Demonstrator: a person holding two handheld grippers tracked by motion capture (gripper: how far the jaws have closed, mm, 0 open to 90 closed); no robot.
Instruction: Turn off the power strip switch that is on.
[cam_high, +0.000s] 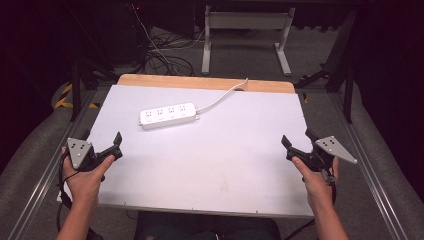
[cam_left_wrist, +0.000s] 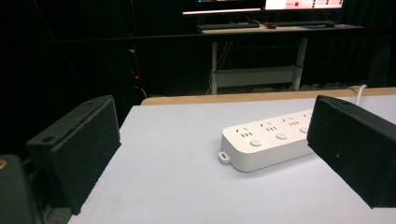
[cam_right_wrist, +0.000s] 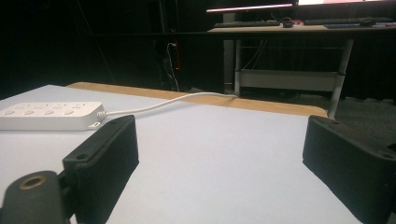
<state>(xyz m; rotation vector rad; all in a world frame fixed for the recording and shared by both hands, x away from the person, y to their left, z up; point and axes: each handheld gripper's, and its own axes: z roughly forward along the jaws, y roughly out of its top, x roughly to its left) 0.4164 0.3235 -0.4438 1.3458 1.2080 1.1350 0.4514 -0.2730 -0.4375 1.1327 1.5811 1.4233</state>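
A white power strip (cam_high: 167, 115) with several sockets and round buttons lies flat on the far left part of the white table top (cam_high: 215, 165). Its white cord (cam_high: 220, 98) runs back over the wooden far edge. My left gripper (cam_high: 116, 146) hovers at the near left of the table, open, with nothing between its jaws. In the left gripper view the strip (cam_left_wrist: 266, 142) lies ahead of the open gripper (cam_left_wrist: 210, 140), toward its right jaw. My right gripper (cam_high: 298, 142) sits at the near right, open and empty. The right gripper view has the strip (cam_right_wrist: 49, 115) far to the left of that gripper (cam_right_wrist: 224, 154).
A wooden board edge (cam_high: 200, 82) borders the table's far side. Metal rails (cam_high: 372, 172) run along both sides. Behind the table stand a white desk frame (cam_high: 245, 30) and tangled floor cables (cam_high: 165, 55). A desk with keyboards (cam_left_wrist: 280, 27) stands in the dark background.
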